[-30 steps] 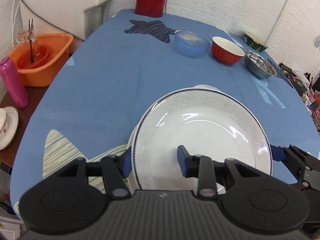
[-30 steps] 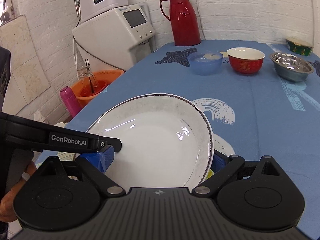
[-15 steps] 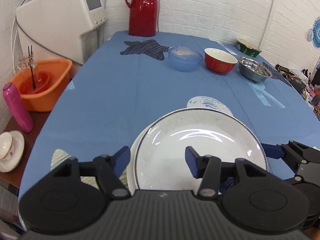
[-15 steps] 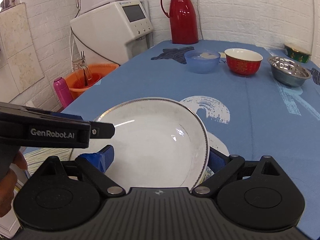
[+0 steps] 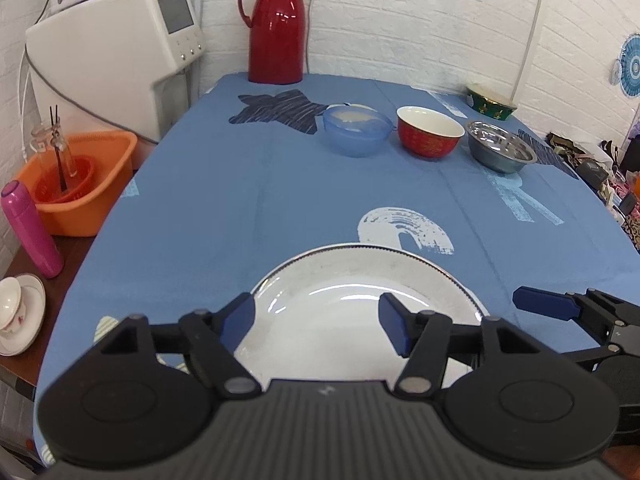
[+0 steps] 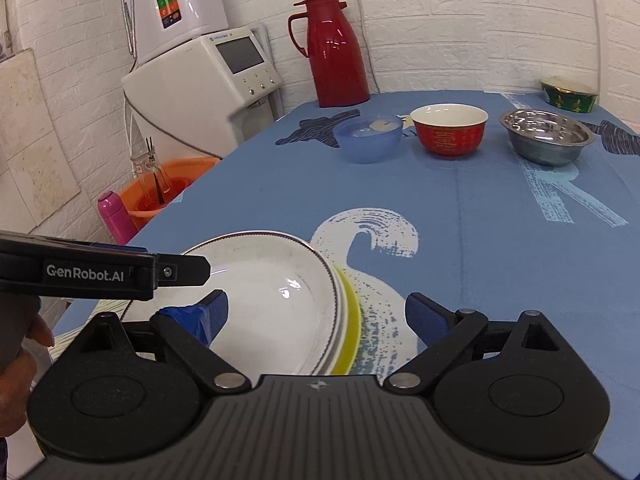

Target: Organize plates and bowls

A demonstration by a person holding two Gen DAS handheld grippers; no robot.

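Note:
A white plate with a dark rim lies flat on top of a stack at the table's near edge. In the right wrist view the white plate rests on a second white plate and a yellow plate. My left gripper is open, its fingers astride the plate's near left rim and holding nothing. My right gripper is open beside the stack's right edge. Blue bowl, red bowl and steel bowl stand in a row farther back, with a green bowl behind.
A red thermos stands at the table's far end. Off the left edge are a white dispenser, an orange basin, a pink bottle and a cup on a saucer. Blue cloth covers the table.
The white plate has gone from tilted in the grippers to flat on the stack. Both grippers opened wider and drew back from it.

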